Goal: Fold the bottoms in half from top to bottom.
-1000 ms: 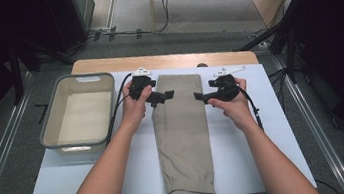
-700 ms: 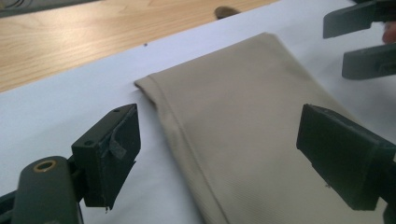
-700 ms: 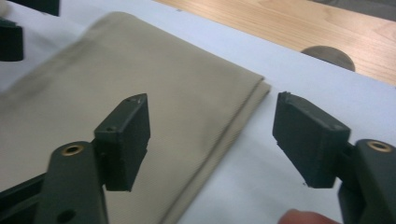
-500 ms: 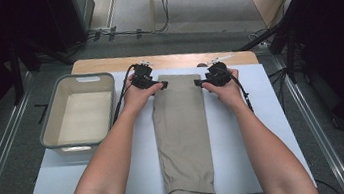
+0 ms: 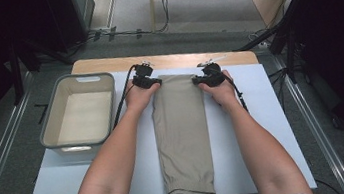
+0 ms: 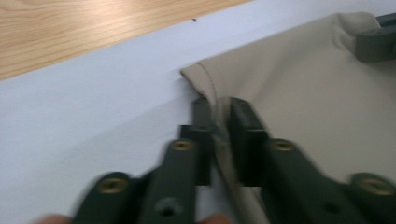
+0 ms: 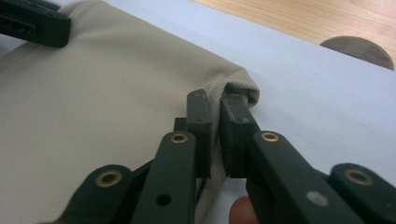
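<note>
— Right, item one: what lies on the desk (image 5: pixel 265 130)?

— Entry: one beige garment (image 5: pixel 181 136), folded into a long narrow strip, lying flat down the middle of the white sheet (image 5: pixel 71 186) that covers most of the desk. Its far end sits just short of the bare wooden strip (image 5: pixel 105 64) at the back.

— Item two, the left tongs (image 5: pixel 157 82)?

— Entry: at the far left corner of the garment. Jaws have just been closing and now pinch the cloth's edge seam between them (left gripper view shows the hem (image 6: pixel 219 126) squeezed in the gap).

— Item three, the right tongs (image 5: pixel 197 80)?

— Entry: at the far right corner, same condition. Jaws have just been closing and now clamp the folded corner (image 7: pixel 240 88), which bulges up above the pads.

— Anything else to list?

— One grey plastic bin (image 5: pixel 53 128), rectangular, with nothing showing in it, standing at the left of the desk, well apart from the garment. Both forearms reach in from the near edge, one on each side of the strip.
</note>
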Tool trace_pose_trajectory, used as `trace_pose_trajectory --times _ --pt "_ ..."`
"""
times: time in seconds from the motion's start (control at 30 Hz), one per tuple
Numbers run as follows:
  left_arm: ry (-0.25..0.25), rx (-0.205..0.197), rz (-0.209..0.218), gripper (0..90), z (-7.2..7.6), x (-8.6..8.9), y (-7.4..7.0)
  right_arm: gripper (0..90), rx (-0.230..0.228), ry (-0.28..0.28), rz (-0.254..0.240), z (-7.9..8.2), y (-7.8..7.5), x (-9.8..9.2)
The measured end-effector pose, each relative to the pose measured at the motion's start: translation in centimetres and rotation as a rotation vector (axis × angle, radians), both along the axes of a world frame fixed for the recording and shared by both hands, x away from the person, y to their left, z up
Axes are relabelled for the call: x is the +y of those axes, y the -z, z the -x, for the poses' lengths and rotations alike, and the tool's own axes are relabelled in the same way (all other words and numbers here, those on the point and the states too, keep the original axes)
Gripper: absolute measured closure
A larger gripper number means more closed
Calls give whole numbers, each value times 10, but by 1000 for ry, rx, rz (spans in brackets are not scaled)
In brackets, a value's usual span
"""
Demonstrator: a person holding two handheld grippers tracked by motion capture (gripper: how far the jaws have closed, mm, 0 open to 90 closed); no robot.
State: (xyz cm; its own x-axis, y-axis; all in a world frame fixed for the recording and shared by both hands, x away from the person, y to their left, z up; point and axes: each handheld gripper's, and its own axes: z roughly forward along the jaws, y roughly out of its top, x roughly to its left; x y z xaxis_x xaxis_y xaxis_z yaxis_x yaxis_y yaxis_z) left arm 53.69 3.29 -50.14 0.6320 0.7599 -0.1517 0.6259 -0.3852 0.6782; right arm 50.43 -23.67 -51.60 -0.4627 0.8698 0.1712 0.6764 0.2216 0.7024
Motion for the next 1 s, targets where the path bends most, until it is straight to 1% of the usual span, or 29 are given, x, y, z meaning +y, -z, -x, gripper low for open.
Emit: trace_pose_trajectory --times 0.03,0.07,0.1,0.17,0.23,0.3,0.33,0.37,0.4,0.43,0.47,0.5,0.57,0.6,0.7,0.77,0.87,1.0 --pt "5 -3 6 895 0 -1 -2 839 2 4 1 0 -2 0" --pt "6 0 22 899 0 0 -4 844 -5 11 2 1 -5 0" --pt "-1 -10 37 900 -1 0 -8 846 -10 11 -5 1 -7 -1" --pt "-8 -36 52 900 -3 2 -19 850 -38 8 -1 2 -16 -2" --pt "-22 -80 47 900 -5 2 -35 851 -62 16 -4 2 -26 -4" --pt "-27 -108 98 900 -7 4 -52 850 -98 26 -9 1 -40 -7" --pt "-19 -127 111 900 -8 4 -60 851 -119 31 -13 1 -48 -8" --pt "-9 -152 134 900 -6 4 -67 850 -141 34 -18 2 -56 -10" --pt "0 -175 154 900 -4 5 -73 850 -162 33 -28 3 -64 -12" --pt "6 -184 164 900 -2 6 -77 850 -186 34 -32 6 -71 -13" --pt "13 -194 168 900 1 7 -79 850 -206 30 -33 9 -76 -14" --pt "23 -203 171 900 4 8 -81 850 -220 24 -23 12 -80 -15" --pt "36 -228 189 900 13 11 -82 850 -238 12 -11 20 -84 -15" --pt "44 -235 194 900 17 12 -82 850 -249 9 -17 25 -86 -15" --pt "60 -254 208 900 32 17 -82 850 -280 -8 -21 41 -86 -14" --pt "73 -264 215 900 44 20 -82 849 -293 -19 -34 54 -84 -12" --pt "85 -272 232 900 62 26 -80 849 -317 -43 -39 73 -82 -10" --pt "99 -284 243 900 87 34 -75 849 -343 -67 -50 99 -81 -8"
